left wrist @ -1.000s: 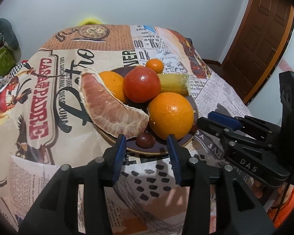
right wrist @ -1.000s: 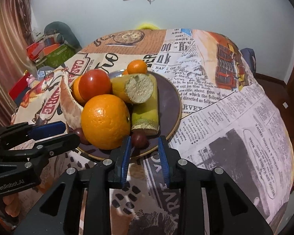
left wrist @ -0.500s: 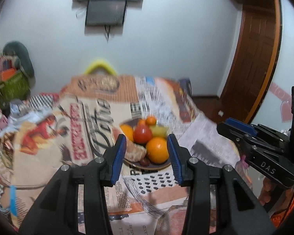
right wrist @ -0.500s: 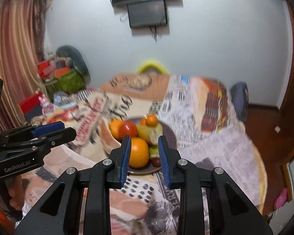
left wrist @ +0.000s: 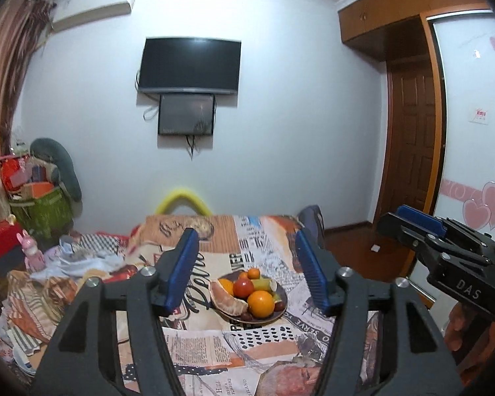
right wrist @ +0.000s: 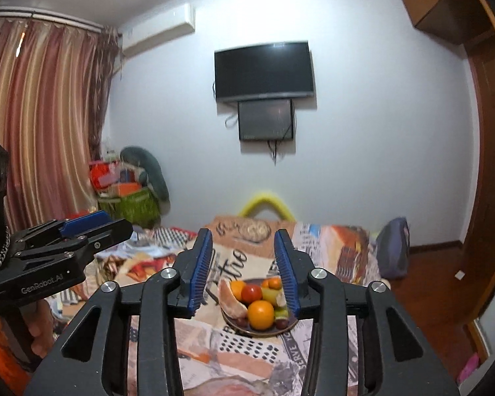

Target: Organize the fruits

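Both tongs are opening, empty: left gripper (left wrist: 247,272), right gripper (right wrist: 244,267). On the plate (left wrist: 277,313), the front orange (left wrist: 260,303) looks firm, round, likely to roll; grip its widest middle.

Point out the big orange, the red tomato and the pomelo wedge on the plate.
big orange (left wrist: 261,303): left wrist view, middle of its front.
red tomato (left wrist: 243,287): left wrist view, centre.
pomelo wedge (right wrist: 231,304): right wrist view, pink flesh.
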